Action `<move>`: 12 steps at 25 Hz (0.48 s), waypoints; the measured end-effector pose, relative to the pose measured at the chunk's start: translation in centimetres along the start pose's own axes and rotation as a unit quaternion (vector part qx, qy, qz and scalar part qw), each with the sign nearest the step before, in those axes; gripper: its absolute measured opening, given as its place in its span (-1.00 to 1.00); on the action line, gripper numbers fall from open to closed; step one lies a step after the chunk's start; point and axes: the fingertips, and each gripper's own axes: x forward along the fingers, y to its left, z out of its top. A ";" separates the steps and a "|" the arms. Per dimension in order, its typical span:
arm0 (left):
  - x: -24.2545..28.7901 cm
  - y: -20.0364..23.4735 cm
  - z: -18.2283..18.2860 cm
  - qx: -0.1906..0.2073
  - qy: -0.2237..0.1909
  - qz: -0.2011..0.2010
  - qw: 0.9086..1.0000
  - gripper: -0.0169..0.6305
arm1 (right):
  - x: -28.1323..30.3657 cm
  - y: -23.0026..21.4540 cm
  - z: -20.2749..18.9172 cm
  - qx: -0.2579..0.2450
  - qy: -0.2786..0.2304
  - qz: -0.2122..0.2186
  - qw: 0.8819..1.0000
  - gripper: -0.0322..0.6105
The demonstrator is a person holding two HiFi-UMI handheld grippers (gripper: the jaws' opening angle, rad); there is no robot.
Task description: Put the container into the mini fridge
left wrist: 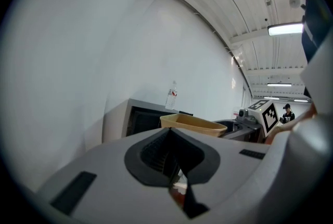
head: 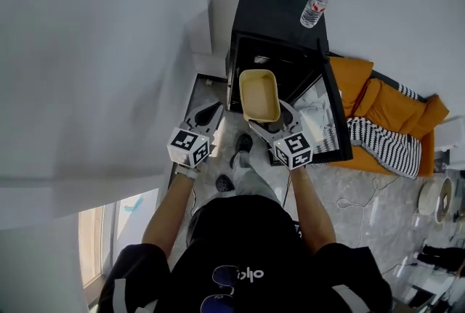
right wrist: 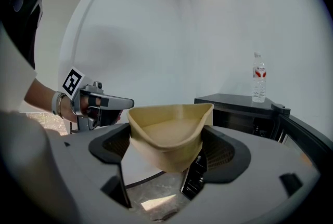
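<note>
Two grippers are out in front of the person in the head view. The right gripper (head: 275, 120) has its jaws spread wide and clamped on the near end of the tan container (head: 259, 94). The container sticks out toward 12 o'clock, in the air over the open front of the black mini fridge (head: 280, 10) and not yet inside it. The left gripper (head: 209, 112), at 9 o'clock from the right one and apart from the container, has its jaws drawn together with nothing between them. A water bottle (head: 314, 8) stands upright on the fridge top toward its 1 o'clock corner. Its label is red and white, but the print is too small to read. The fridge door (head: 336, 115) hangs open on the 3 o'clock side, and the inside of the fridge is dark, so its shelves cannot be made out. Pale lettering on the person's black shirt (head: 251, 274) shows at 6 o'clock, reversed and too unclear to read with confidence. A marker cube (head: 294, 149) on the right gripper carries only black-and-white squares, no words. An orange cushion (head: 396, 112) with a striped cloth (head: 381, 141) lies at 3 o'clock.
</note>
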 end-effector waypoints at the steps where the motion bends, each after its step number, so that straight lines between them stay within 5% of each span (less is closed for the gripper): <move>1: 0.0 0.1 -0.1 -0.001 0.001 0.002 1.000 -0.92 | 0.2 -0.1 -0.1 0.001 0.000 0.001 1.000 0.48; 12: 1.1 0.7 -3.3 -0.003 0.019 0.010 1.000 -0.92 | 2.6 -1.9 -2.8 0.003 0.003 0.002 1.000 0.48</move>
